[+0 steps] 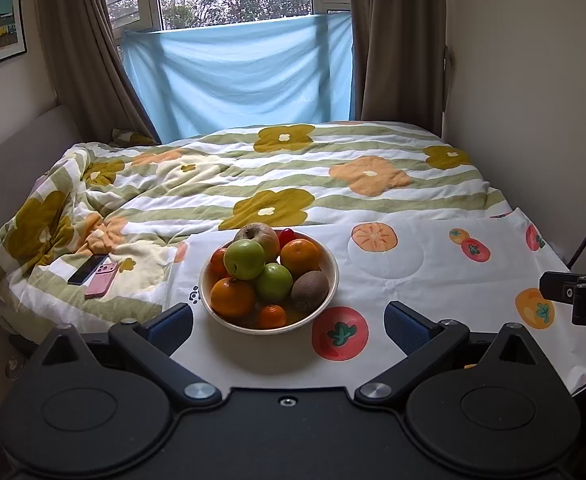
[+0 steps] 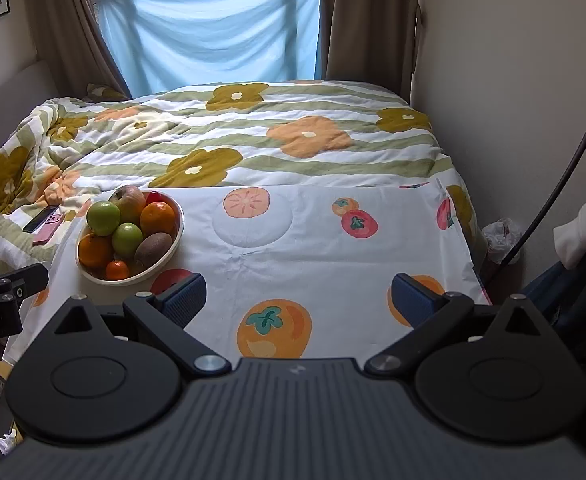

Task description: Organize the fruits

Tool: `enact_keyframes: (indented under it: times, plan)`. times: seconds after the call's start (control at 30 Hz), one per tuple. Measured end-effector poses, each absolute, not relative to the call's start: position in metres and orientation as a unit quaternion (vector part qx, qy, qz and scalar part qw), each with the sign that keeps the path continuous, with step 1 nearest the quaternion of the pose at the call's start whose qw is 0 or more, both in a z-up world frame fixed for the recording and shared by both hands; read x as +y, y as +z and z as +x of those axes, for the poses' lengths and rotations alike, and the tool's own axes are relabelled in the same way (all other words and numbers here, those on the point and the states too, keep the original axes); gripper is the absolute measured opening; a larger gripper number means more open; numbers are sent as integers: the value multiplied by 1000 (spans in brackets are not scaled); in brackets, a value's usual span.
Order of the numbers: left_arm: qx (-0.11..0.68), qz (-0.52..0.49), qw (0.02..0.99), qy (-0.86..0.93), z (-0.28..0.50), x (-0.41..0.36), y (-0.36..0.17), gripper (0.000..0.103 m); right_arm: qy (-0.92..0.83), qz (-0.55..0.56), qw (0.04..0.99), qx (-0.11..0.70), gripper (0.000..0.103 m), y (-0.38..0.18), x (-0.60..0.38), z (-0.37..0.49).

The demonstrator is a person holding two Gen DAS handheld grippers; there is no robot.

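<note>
Only readable writing I can spot is on my left gripper's body at about 9 o'clock in the right wrist view, something ending in "oot.AI", and a lone "D" on the right gripper's body at 3 o'clock in the left view.

My left gripper (image 1: 289, 322) is wide open with nothing in it, and the right gripper (image 2: 299, 300) is spread open and empty too.

The fruit bowl (image 1: 331, 289) sits on a table under a white cloth (image 1: 433, 264) printed with persimmons and tomatoes. It's just past my left fingertips at 12 o'clock, and at 10 o'clock from the right one. It's piled with green apples (image 1: 245, 259), oranges (image 1: 233, 297), a kiwi (image 1: 310, 290) and a small tangerine (image 1: 271, 316).

Behind is a bed with a flower-striped duvet (image 1: 293, 176), with two phones (image 1: 100, 274) lying on it at 9 o'clock of the bowl. A blue sheet (image 1: 245, 76) hangs across the window between brown curtains.
</note>
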State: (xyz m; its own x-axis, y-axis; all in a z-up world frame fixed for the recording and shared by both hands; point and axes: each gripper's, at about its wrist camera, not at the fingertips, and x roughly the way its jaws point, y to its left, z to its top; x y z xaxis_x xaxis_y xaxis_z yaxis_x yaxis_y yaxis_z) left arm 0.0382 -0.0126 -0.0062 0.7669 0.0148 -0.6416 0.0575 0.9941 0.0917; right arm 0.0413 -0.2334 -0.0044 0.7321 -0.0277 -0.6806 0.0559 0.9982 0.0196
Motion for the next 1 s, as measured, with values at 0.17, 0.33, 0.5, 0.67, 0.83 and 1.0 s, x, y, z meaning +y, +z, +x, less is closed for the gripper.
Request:
enact_keyframes:
  times: [0.17, 0.33, 0.5, 0.67, 0.83, 1.0]
  plan:
    - [339, 54, 939, -11, 36, -9, -7, 103, -23, 20, 930, 365, 103, -4, -233, 41]
    - [339, 54, 939, -11, 35, -9, -7, 103, -22, 19, 931, 365, 103, -4, -233, 41]
    - [339, 54, 939, -11, 35, -8, -7, 103, -23, 19, 931, 365, 103, -4, -233, 41]
    - [338, 54, 939, -12, 34, -9, -7, 103, -22, 19, 931, 365, 103, -4, -233, 41]
    - [340, 54, 939, -13, 35, -9, -7, 103, -23, 19, 930, 365, 103, -4, -232, 41]
    - [341, 54, 938, -12, 36, -9, -7, 103, -22, 19, 930, 367, 103, -5, -233, 41]
